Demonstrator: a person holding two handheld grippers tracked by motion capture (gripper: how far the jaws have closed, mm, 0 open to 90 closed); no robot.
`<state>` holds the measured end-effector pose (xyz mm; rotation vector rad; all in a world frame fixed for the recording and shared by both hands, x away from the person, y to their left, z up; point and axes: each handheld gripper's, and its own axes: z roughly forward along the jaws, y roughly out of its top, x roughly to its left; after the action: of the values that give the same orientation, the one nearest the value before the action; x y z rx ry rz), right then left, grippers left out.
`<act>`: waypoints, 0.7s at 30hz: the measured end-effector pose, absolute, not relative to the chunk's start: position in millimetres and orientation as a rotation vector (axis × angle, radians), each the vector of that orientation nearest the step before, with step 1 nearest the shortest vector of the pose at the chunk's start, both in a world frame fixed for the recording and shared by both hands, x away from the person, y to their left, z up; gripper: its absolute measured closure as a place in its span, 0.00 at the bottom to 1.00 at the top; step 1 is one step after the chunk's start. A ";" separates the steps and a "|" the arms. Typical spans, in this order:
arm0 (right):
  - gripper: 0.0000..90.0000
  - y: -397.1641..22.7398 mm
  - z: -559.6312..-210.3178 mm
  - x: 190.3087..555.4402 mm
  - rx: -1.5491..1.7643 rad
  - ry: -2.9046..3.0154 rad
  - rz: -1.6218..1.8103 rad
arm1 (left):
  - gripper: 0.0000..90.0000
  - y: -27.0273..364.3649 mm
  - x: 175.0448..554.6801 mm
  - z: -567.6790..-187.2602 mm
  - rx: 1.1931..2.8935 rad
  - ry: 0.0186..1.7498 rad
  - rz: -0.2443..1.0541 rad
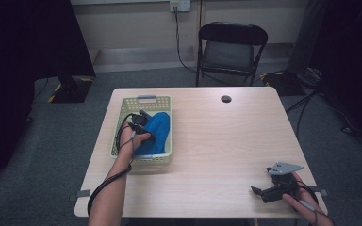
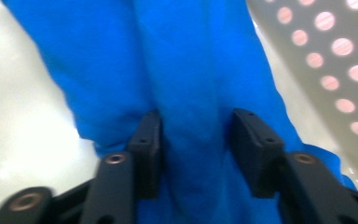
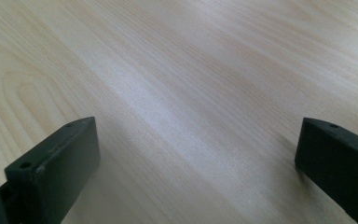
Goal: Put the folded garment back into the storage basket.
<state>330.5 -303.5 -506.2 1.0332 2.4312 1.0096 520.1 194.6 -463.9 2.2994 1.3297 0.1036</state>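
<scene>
Left gripper [image 2: 193,135] astride unlabelled blue cloth [image 2: 177,70] in basket [image 1: 122,113]

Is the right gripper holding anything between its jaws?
No, the right gripper stands wide open over bare table, nothing between its jaws.

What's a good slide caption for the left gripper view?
Left gripper straddling a fold of blue cloth inside the perforated basket.
</scene>
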 end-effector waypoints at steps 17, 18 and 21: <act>0.00 -303.5 -506.2 330.5 1.034 2.431 1.010 | 0.09 187.8 522.2 -472.2 2.349 1.333 0.193; 0.00 -303.5 -506.2 330.5 1.034 2.431 1.010 | 0.08 188.1 522.1 -472.5 2.345 1.331 0.191; 0.00 -303.5 -506.2 330.5 1.034 2.431 1.010 | 0.02 189.7 521.7 -476.1 2.329 1.307 0.198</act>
<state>330.5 -303.5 -506.2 1.0338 2.4311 1.0096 521.7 189.7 -476.1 2.3294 1.3073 0.1982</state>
